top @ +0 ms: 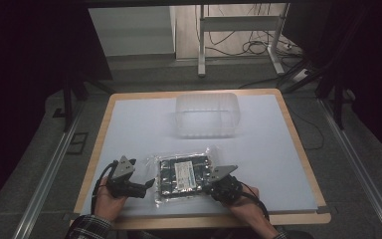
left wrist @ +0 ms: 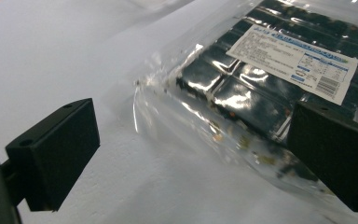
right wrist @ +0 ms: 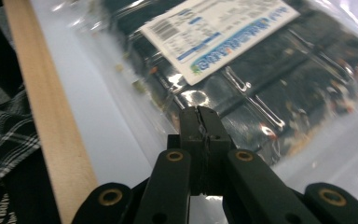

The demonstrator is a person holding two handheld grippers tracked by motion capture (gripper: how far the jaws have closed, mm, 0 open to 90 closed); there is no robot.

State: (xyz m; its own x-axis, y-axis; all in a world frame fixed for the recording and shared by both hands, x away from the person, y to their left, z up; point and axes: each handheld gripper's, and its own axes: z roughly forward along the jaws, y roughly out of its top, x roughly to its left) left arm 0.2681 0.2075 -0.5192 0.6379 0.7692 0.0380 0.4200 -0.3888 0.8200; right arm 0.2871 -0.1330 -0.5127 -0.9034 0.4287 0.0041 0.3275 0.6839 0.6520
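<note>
A: Right gripper (right wrist: 200,112) first. Jaws are together, pinched on the clear film at the edge of the plastic bag (right wrist: 242,70), with nothing thicker between them.

B: And the left gripper (left wrist: 186,154)?

A: Jaws are wide apart, straddling the bag's near corner, and the pads aren't pressing on it. In the high view the left gripper (top: 149,183) sits at the bag's left edge and the right gripper (top: 210,185) at its right.

B: Where's the bag?

A: Flat on the white table (top: 129,124), near the front edge, with dark packets and a white label (left wrist: 293,60) inside. The clear container (top: 207,115) is well apart, further back.

B: Risks?

A: The right grip is on thin film only (slippery stuff), so a pull could let it slide out or tear the film. If the left closes where it is, it may crush a packet rather than catch film.
</note>
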